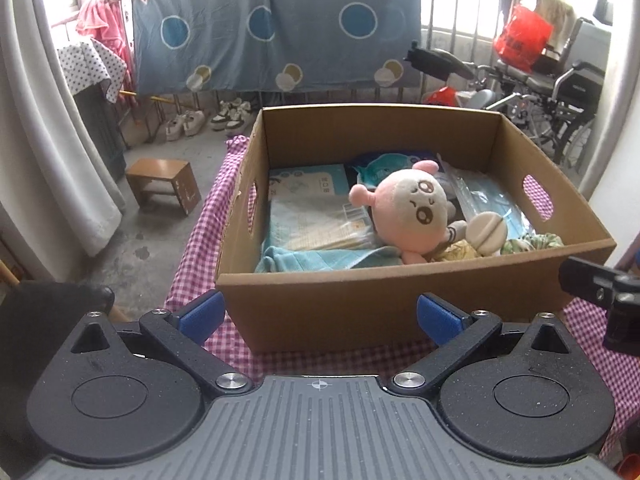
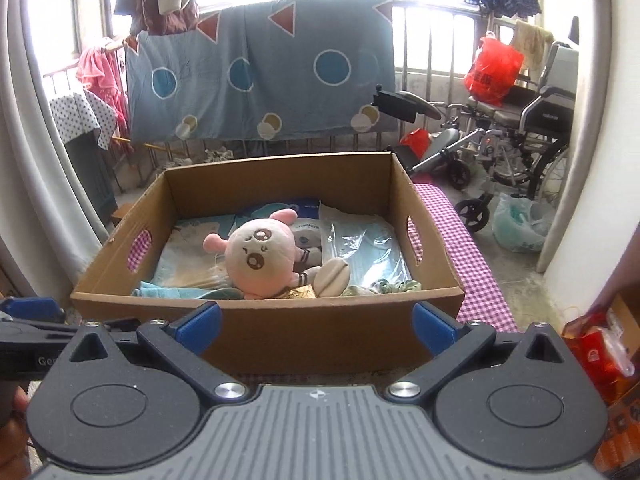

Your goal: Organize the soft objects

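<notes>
A cardboard box (image 1: 384, 300) (image 2: 280, 332) stands on a pink checked cloth (image 1: 200, 232) (image 2: 472, 264). Inside lies a pink plush toy (image 1: 408, 208) (image 2: 262, 260) on its back, on top of packets and a light blue towel (image 1: 304, 260) (image 2: 160, 291). A green scrunchie (image 1: 532, 242) (image 2: 396, 286) rests in the near right corner. My left gripper (image 1: 320, 314) is open in front of the box's near wall, nothing between its blue fingers (image 1: 202, 314). My right gripper (image 2: 318, 322) is open too, wide, also in front of the near wall and empty.
A patterned blue sheet (image 1: 272, 28) (image 2: 256, 68) hangs on a railing behind. A wheelchair (image 1: 560, 92) (image 2: 532, 128) and a red bag (image 2: 494, 70) stand at the right. A small wooden stool (image 1: 164, 184) sits on the floor at left. An orange package (image 2: 600, 356) is at right.
</notes>
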{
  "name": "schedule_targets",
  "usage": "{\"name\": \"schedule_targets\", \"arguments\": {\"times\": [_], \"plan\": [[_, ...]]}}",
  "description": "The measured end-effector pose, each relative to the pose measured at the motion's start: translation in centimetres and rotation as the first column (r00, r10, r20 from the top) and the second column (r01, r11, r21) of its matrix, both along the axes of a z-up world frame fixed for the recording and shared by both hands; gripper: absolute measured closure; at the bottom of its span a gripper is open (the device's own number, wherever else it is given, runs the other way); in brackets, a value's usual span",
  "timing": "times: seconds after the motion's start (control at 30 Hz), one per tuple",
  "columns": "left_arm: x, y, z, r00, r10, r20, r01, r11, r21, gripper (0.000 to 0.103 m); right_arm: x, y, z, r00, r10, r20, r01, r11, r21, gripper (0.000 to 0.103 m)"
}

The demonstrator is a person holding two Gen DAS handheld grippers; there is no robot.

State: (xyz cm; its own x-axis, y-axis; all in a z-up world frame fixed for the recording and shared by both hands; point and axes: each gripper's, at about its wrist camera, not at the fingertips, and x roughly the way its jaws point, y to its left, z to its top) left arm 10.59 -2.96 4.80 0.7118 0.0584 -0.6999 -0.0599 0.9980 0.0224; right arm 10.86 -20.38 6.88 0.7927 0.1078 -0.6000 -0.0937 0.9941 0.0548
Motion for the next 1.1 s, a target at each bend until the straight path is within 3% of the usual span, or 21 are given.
{"name": "schedule_targets", "arguments": {"times": [0.43,1.1], "plan": [[1.2,-0.7,0.2,0.999,0.036,-0.003,-0.036,0.999,0.026,0.001,2.5,0.8,-1.2,0.998,0.015,-0.057,-0.015,1.000,-0.009,0.000],[1.8,-0.5,0.0,0.999,0.047,-0.015,-0.046,0.999,0.020,0.001,2.6,1.4,-1.0,0.998,0.007,-0.058,-0.009,0.999,-0.039,0.000]]}}
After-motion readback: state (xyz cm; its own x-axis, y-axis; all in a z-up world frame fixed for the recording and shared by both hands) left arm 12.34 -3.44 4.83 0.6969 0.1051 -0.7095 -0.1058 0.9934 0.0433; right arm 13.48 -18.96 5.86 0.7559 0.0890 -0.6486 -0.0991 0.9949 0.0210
